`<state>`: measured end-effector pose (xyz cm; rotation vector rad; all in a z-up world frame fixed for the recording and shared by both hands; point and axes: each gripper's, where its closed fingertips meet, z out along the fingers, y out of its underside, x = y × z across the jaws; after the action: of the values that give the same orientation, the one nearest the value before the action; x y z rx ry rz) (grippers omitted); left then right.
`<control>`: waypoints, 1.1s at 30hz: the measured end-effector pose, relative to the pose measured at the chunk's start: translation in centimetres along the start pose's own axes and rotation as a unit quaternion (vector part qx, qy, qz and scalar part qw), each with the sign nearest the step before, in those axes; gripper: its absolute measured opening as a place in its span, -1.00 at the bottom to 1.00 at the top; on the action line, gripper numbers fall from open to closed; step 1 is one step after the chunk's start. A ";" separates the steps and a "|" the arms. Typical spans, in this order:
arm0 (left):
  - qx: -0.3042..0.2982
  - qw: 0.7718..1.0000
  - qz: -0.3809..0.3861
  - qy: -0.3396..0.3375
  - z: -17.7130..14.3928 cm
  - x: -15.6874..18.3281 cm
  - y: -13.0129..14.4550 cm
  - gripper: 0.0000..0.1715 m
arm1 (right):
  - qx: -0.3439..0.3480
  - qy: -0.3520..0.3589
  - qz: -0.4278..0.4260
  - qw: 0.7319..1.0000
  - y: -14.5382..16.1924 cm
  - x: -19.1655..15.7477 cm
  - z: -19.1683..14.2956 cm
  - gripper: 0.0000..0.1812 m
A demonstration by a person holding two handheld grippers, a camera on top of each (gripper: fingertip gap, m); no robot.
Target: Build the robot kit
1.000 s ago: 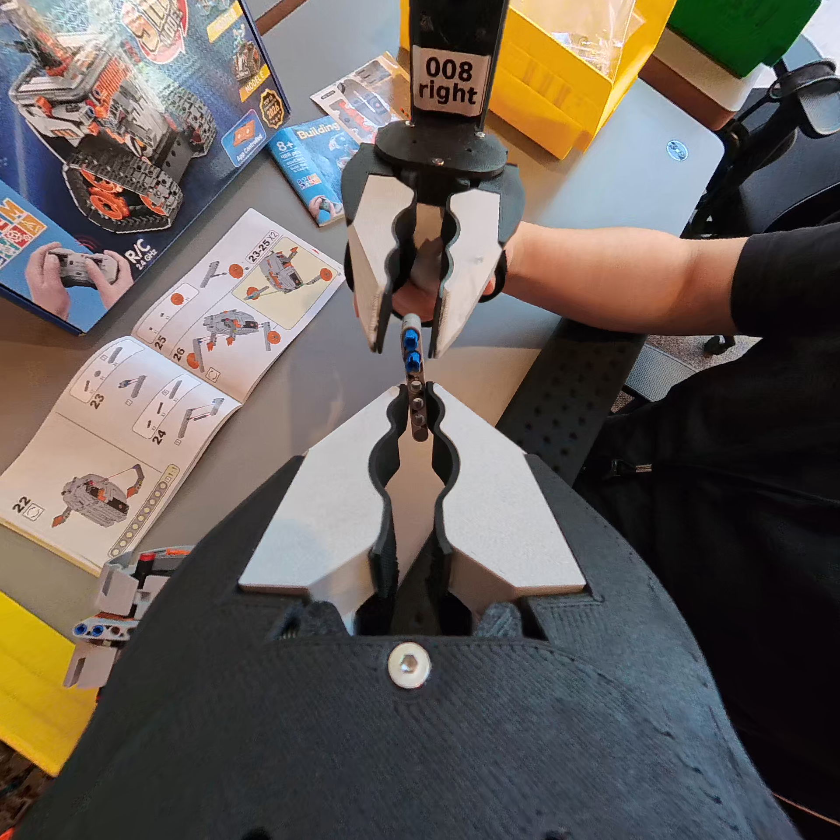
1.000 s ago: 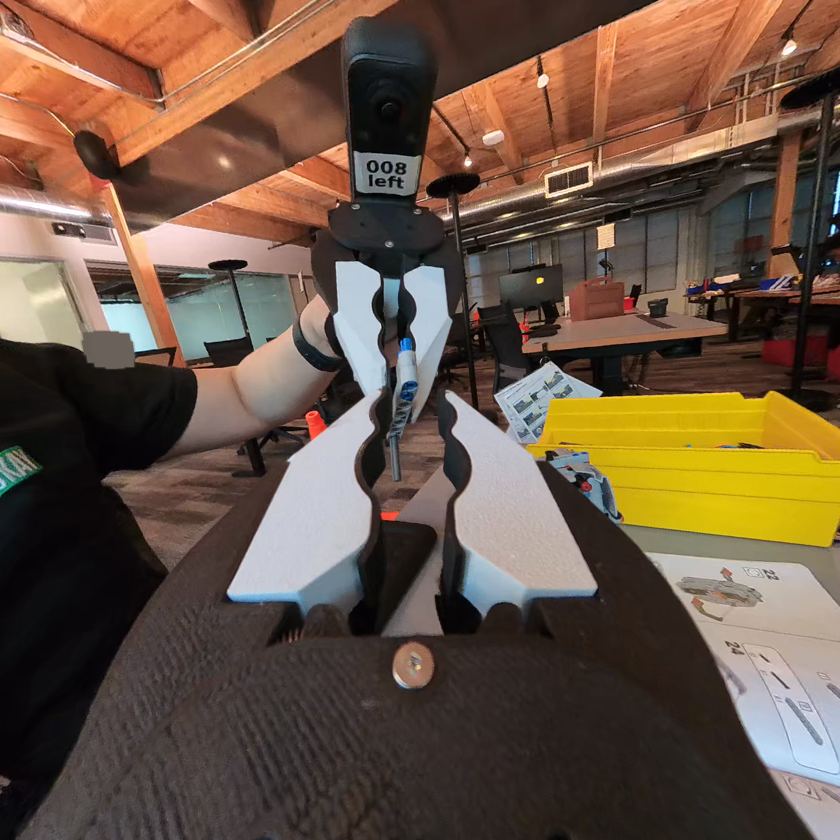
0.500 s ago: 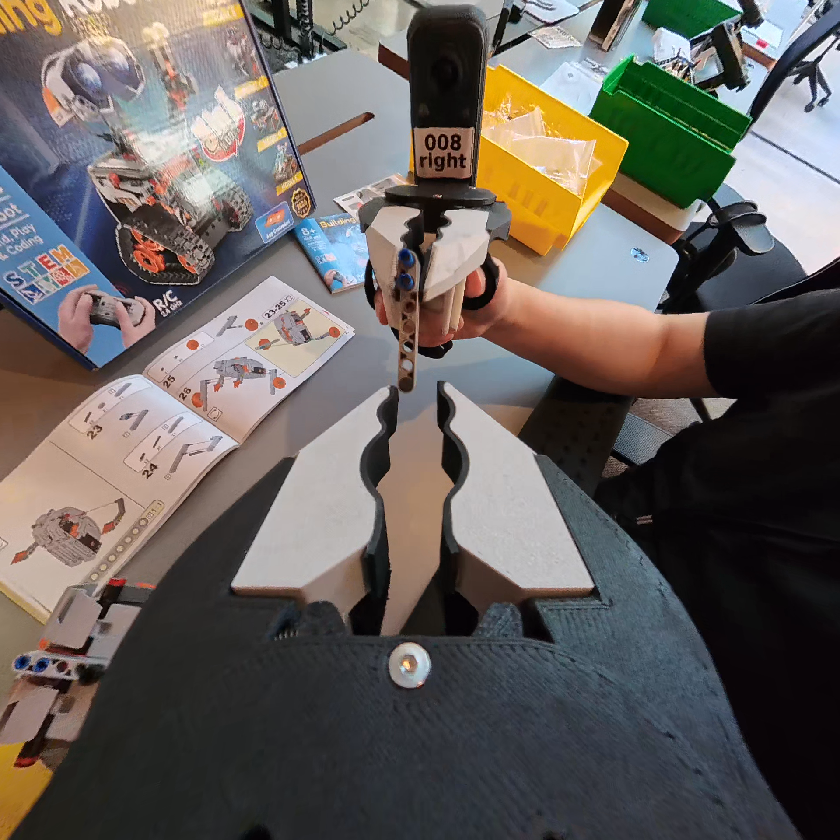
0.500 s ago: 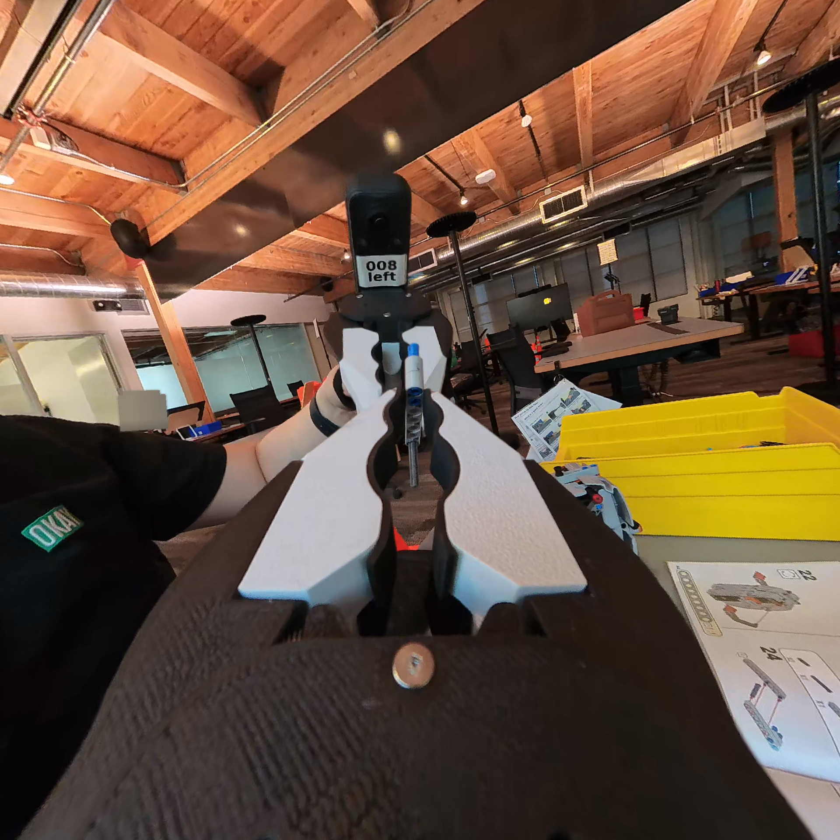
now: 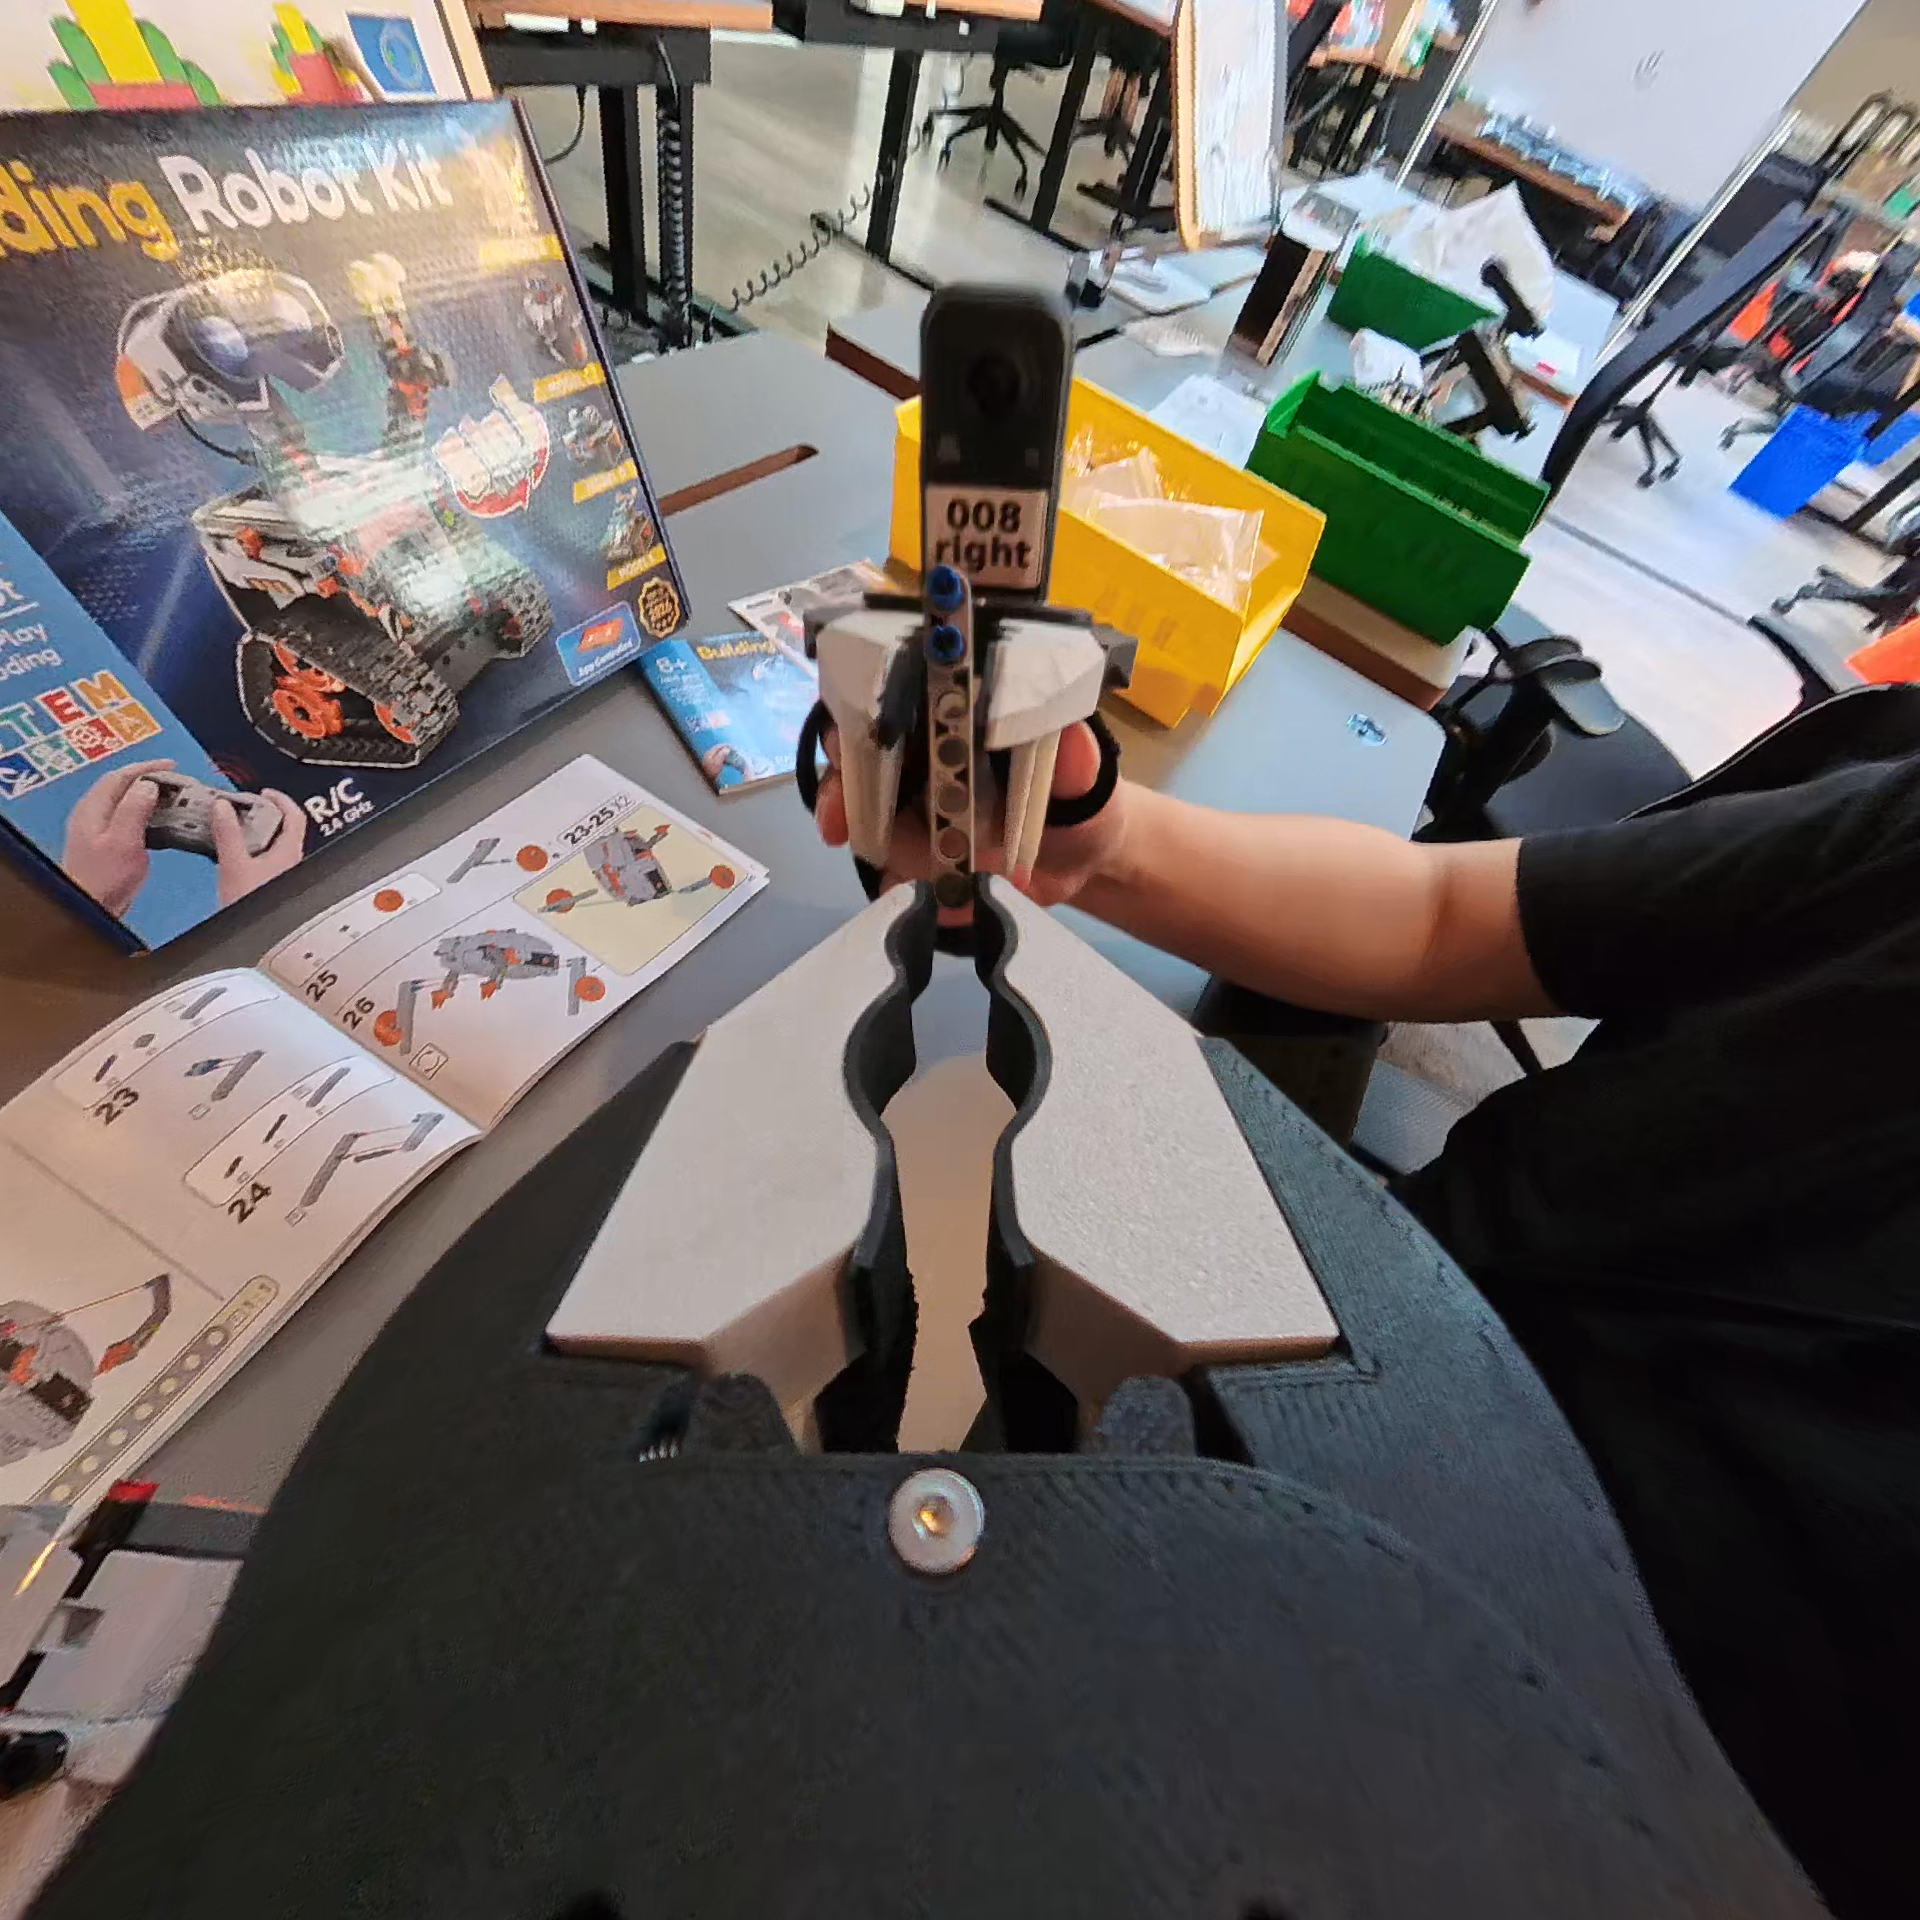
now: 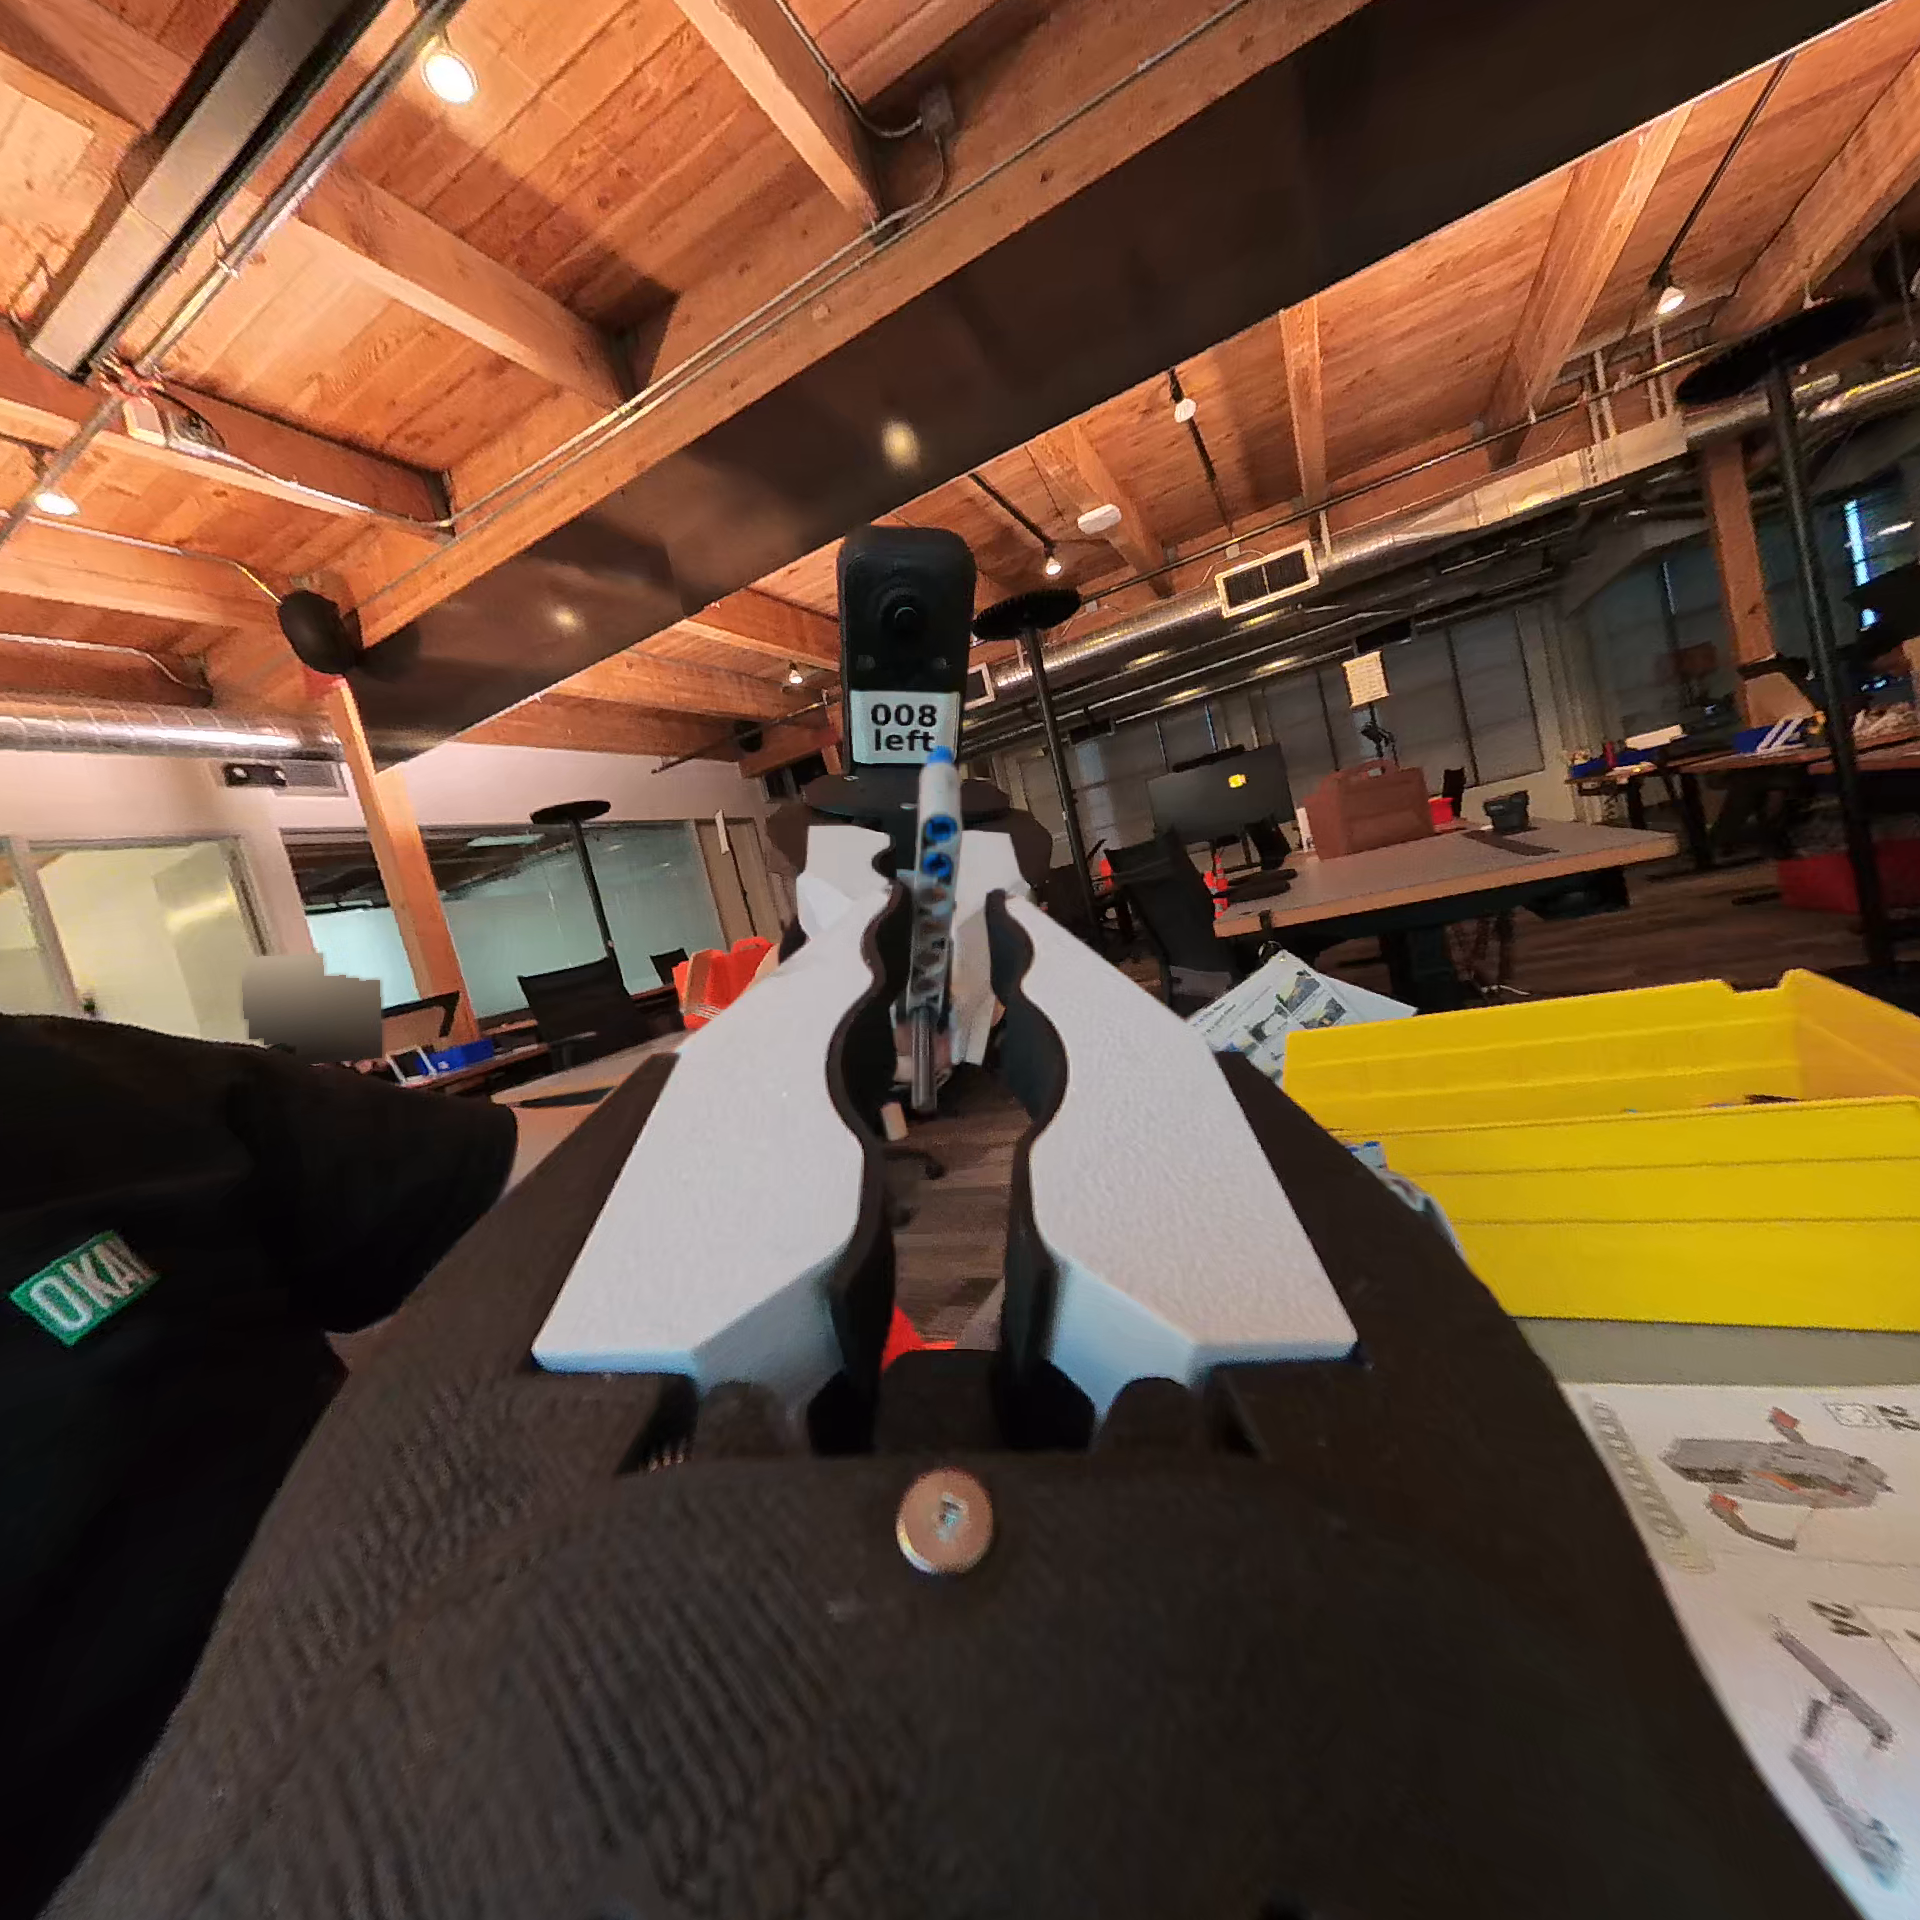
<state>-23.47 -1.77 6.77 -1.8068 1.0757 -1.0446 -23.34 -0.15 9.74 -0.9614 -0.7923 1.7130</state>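
A grey beam with a row of holes (image 5: 951,727) and two blue pins (image 5: 943,639) at its top stands upright in the air between the two grippers, which face each other. My right gripper (image 6: 940,899) is shut on the beam (image 6: 928,935) around its middle. It also shows in the left wrist view (image 5: 948,831), held by a hand. My left gripper (image 5: 951,891) is shut on the beam's lower end. Both are above the grey table (image 5: 1299,727).
A robot kit box (image 5: 312,468) stands at the left. An open instruction booklet (image 5: 416,1018) and a small blue booklet (image 5: 727,696) lie on the table. A yellow bin (image 5: 1174,592) and a green bin (image 5: 1392,499) are behind. A partly built model (image 5: 94,1621) sits lower left. The tips of both grippers are at nearly the same place. The partly built model (image 5: 94,1621) is about 20 cm from my left fingertips.
One second ago my left gripper held the beam and the right was open. The right shut on it, the left let go, and now the left has shut on the lower end. Both rose.
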 end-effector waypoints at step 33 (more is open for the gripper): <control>-0.208 0.967 -0.124 -0.079 7.1 -6.8 16.2 -0.73 | 0.107 0.005 -0.013 0.994 -5.0 0.6 -4.5 -0.95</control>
<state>-23.66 0.31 -12.07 -2.3690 1.0439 -0.8374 -17.37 2.32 11.75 -0.8085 -0.5978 1.7287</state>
